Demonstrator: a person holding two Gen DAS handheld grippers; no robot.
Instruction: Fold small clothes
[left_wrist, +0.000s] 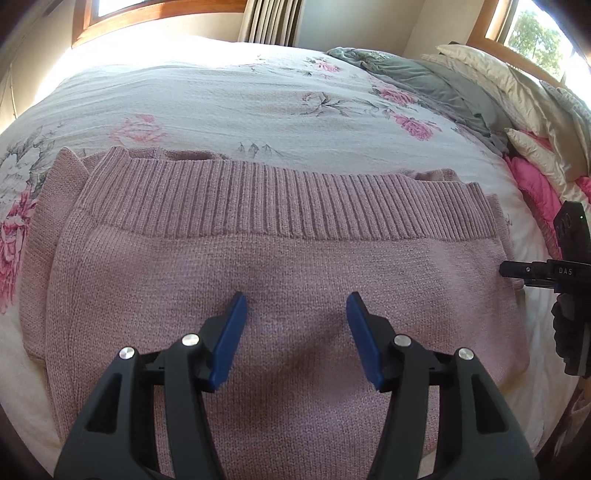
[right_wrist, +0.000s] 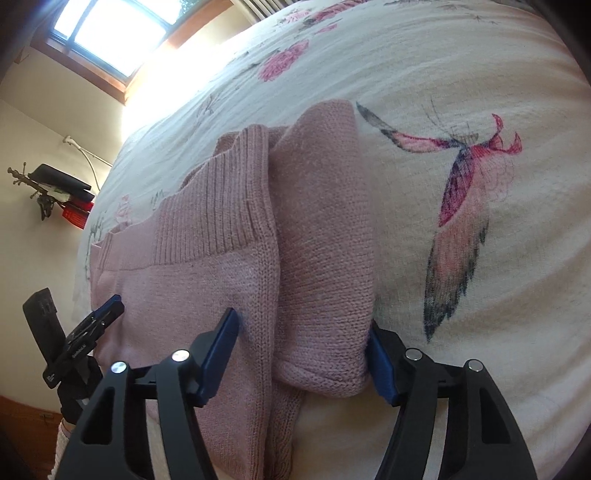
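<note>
A bed (left_wrist: 258, 96) covered by a white floral bedspread carries a pink knit sweater (left_wrist: 280, 266), folded and lying flat. Beyond the sweater, at the bed's far right, lie a grey blanket (left_wrist: 436, 85) and cream pillows (left_wrist: 517, 85).

A white bedspread (left_wrist: 229, 99) printed with pink flowers and grey leaves covers the bed. On it, well toward its right side in the right wrist view, sits a large printed butterfly (right_wrist: 461, 206) in pink and grey. At the bedspread's far right end lie a rumpled grey blanket (left_wrist: 432, 85), cream pillows (left_wrist: 491, 70) and a bright pink quilted cover (left_wrist: 532, 184). Beyond the bedspread's far edge stand a wood-framed window (left_wrist: 122, 18) and pleated curtains (left_wrist: 271, 20). Off the bedspread's left edge, a wall shelf (right_wrist: 59, 184) carries dark objects and something red.
</note>
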